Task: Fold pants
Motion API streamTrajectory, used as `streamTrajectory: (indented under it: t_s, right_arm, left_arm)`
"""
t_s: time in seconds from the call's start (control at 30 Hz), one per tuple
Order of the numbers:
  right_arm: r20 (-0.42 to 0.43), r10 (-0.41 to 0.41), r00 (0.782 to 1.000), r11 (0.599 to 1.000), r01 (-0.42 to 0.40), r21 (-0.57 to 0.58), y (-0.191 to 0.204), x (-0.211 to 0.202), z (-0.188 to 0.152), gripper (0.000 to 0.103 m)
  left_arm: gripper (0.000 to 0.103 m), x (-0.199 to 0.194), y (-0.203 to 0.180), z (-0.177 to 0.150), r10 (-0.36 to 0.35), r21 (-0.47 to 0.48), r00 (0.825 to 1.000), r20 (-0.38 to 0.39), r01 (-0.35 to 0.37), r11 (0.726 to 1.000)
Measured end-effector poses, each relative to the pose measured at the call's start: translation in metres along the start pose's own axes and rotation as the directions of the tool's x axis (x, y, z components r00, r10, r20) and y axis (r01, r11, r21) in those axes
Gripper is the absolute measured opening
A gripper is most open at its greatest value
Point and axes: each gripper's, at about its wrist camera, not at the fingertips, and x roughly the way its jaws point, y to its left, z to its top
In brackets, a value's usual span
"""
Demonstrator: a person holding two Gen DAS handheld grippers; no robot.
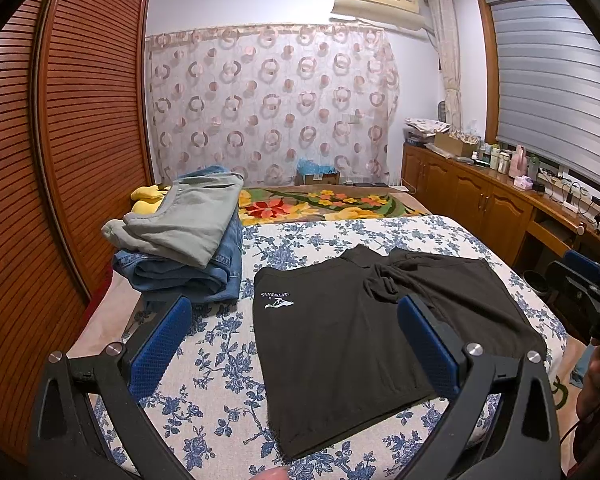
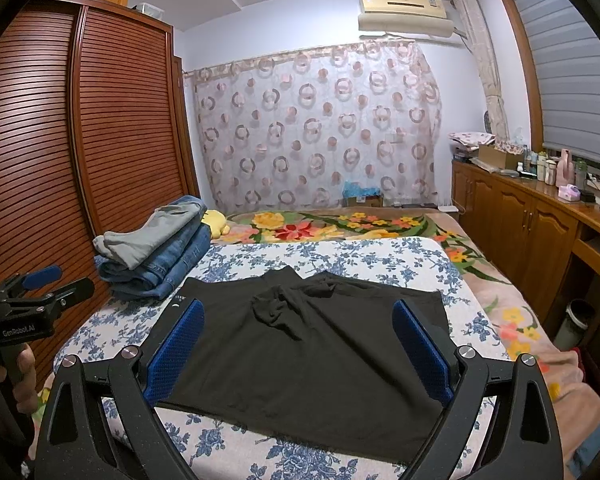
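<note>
1. Fingers [image 1: 156,344] of left gripper [image 1: 296,344] spread wide, empty.
2. Right gripper [image 2: 298,350] same, hovering above black folded fabric pants [image 2: 300,344].
3. Pants lie flat on blue-floral bed [image 1: 220,360], beside stacked jeans pile [image 1: 180,248].

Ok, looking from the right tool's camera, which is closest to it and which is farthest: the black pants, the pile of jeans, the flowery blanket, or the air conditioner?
1. Black pants, right in front of the right tool.
2. Pile of jeans, farther back on the left.
3. Flowery blanket, beyond the blue-patterned sheet.
4. Air conditioner, high on the far wall.
</note>
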Motion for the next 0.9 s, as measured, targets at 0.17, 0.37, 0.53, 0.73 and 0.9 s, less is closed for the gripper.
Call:
streamTrajectory:
  t_s: [0.17,0.37,0.53,0.73,0.9]
  right_arm:
    - [-0.001,0.001,1.0,1.0,-0.001,-0.002,0.001,0.0,0.0,0.096]
    - [-0.001,0.001,1.0,1.0,-0.001,-0.001,0.001,0.0,0.0,0.096]
    - [-0.001,0.002,1.0,1.0,-0.002,0.0,0.0,0.0,0.0,0.096]
    - [0.0,0.002,1.0,1.0,-0.002,0.001,0.0,-0.001,0.0,0.096]
    - [0.002,0.002,1.0,1.0,-0.002,0.001,0.0,-0.001,0.0,0.096]
  left_arm:
    - [0.103,-0.001,0.0,0.001,0.0,0.001,1.0,0.003,0.0,1.0]
    - [0.103,-0.01,-0.001,0.008,0.0,0.001,1.0,0.005,0.0,1.0]
    - [0.103,-0.011,-0.001,0.008,0.0,0.001,1.0,0.007,0.0,1.0]
    - [0.103,-0.011,-0.001,0.008,0.002,0.003,1.0,0.009,-0.002,1.0]
    - [0.103,-0.011,-0.001,0.008,0.002,0.004,1.0,0.011,-0.002,1.0]
